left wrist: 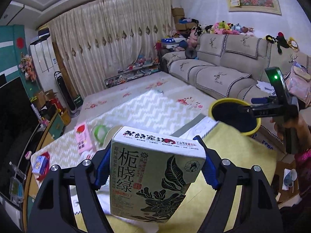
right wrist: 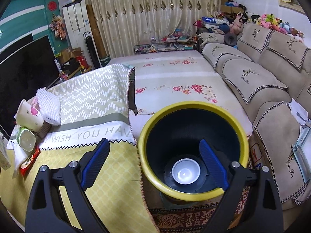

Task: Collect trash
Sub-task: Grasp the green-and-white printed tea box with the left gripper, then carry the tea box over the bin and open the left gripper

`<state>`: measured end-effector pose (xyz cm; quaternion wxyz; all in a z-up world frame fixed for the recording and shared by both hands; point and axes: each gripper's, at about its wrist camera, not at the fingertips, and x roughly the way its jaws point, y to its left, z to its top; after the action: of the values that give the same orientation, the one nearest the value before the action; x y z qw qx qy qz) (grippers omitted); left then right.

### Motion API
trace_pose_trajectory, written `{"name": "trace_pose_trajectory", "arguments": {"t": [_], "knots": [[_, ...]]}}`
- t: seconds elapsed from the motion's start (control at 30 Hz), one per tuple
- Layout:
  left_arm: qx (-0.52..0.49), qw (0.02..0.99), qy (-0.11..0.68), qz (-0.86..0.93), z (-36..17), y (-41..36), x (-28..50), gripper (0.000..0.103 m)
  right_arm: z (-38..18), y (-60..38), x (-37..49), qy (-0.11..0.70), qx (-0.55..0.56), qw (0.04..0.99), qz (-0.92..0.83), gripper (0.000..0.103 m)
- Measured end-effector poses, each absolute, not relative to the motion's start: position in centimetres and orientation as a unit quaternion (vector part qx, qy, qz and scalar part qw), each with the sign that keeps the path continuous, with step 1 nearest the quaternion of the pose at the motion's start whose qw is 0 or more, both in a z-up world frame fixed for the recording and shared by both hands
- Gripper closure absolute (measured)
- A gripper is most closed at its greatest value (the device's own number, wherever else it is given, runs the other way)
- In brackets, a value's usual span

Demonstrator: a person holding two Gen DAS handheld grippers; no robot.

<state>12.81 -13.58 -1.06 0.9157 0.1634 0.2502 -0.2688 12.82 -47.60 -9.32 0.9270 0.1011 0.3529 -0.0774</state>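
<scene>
Closest to me, my left gripper (left wrist: 155, 167) is clamped on a tea box (left wrist: 155, 176), its blue pads pressed to both sides of the carton, which is up off the tabletop (left wrist: 243, 155) and tilted toward the camera. My right gripper (right wrist: 153, 163) stands wide with nothing squeezed between its pads; in its own view one finger reaches inside the rim of the yellow bin (right wrist: 194, 149) and the other stays outside, over the near edge of the tabletop, so I judge it is steadying or just hovering at the bin, not gripping it. In the left view the bin (left wrist: 233, 116) stands off the right edge of the tabletop, ahead of the box and apart from it. At the bottom of the bin lies a white cup (right wrist: 185, 171), so at least one piece seems already collected. Still out on the tabletop toward its left edge are a red wrapper (right wrist: 29, 165), a clear green-rimmed container (right wrist: 25, 139), a paper cup (right wrist: 29, 116) lying on its side, and a white foam net (right wrist: 48, 106) just behind it; the left view adds a pink carton (left wrist: 83, 137) and a small blue box (left wrist: 39, 165) near the left edge. By my reckoning the job is early: the box must go into the bin next, then most of that litter remains. Beyond lie the floral mat (right wrist: 175, 73), the sofa (right wrist: 262, 68) and the curtains (right wrist: 155, 9).
</scene>
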Motion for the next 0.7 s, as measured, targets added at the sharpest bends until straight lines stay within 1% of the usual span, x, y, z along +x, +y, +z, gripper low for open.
{"name": "trace_pose_trajectory", "arguments": {"t": [0.17, 0.37, 0.57, 0.7], "knots": [[0.143, 0.908, 0.257, -0.297, 0.6, -16.7, 13.9, 0.027, -8.5, -49.9, 10.9, 0.334, 0.104, 0.931, -0.103, 0.015], [0.139, 0.888, 0.256, -0.355, 1.1, -24.5, 15.4, 0.027, -8.6, -53.8, 8.8, 0.323, 0.109, 0.927, -0.157, 0.014], [0.137, 0.863, 0.260, -0.411, -0.2, -34.4, 17.8, 0.027, -9.7, -57.6, 7.2, 0.329, 0.123, 0.916, -0.196, 0.014], [0.137, 0.846, 0.285, -0.430, -2.6, -40.5, 19.9, 0.027, -10.3, -59.5, 6.4, 0.330, 0.131, 0.911, -0.212, 0.014]]}}
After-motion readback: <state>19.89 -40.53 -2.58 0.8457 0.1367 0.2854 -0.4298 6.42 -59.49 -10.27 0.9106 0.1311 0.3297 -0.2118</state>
